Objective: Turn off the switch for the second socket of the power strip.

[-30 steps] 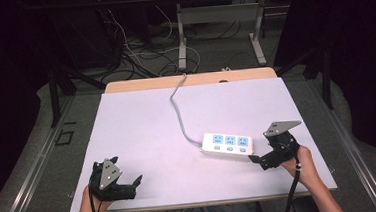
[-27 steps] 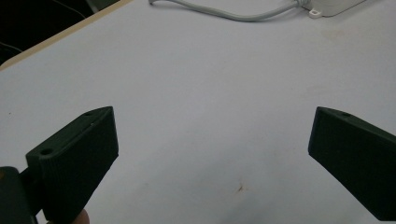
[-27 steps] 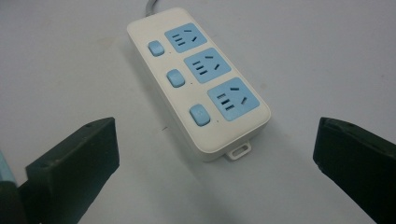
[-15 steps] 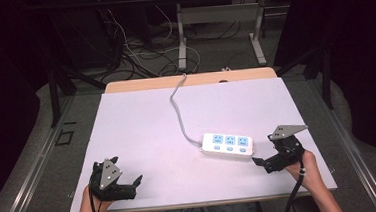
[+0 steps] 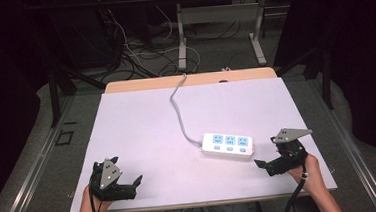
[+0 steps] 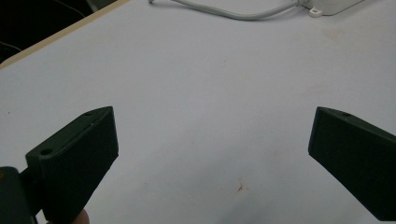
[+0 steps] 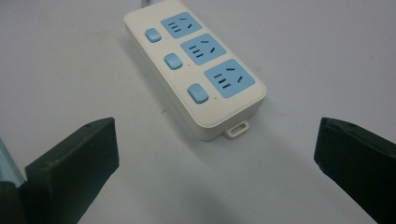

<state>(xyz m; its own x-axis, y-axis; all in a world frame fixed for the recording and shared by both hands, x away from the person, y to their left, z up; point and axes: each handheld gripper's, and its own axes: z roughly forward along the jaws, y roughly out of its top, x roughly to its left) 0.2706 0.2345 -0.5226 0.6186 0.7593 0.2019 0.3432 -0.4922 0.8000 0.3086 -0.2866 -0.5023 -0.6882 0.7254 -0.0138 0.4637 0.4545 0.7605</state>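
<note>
Power strip (image 5: 228,145): white, three pale-blue sockets with three blue switches alongside, flat on the white table (image 5: 142,129), right of centre and toward the near edge. Grey cord (image 5: 179,111) from its left end, curving up across the surface and over the far edge of the table. Small hanging tab on the end nearest the right gripper, plain in the right gripper view (image 7: 237,129).

Right gripper (image 5: 264,165): near the front right corner of the table, just beside the strip's right end, apart from it. Jaws spread wide and empty, aimed at the strip's near end, with the strip (image 7: 196,65) lying ahead of and between them in the right gripper view; no contact. Grey three-cornered plate (image 5: 289,134) on top, black cable trailing down toward the person's wrist.

Left gripper (image 5: 135,185): at the front left corner of the table, well apart from the strip. Jaws likewise released, wide open, nothing between them but bare white surface. Far off in the left gripper view, the cord (image 6: 243,14) and one corner of the strip (image 6: 334,5) at the top edge.
</note>
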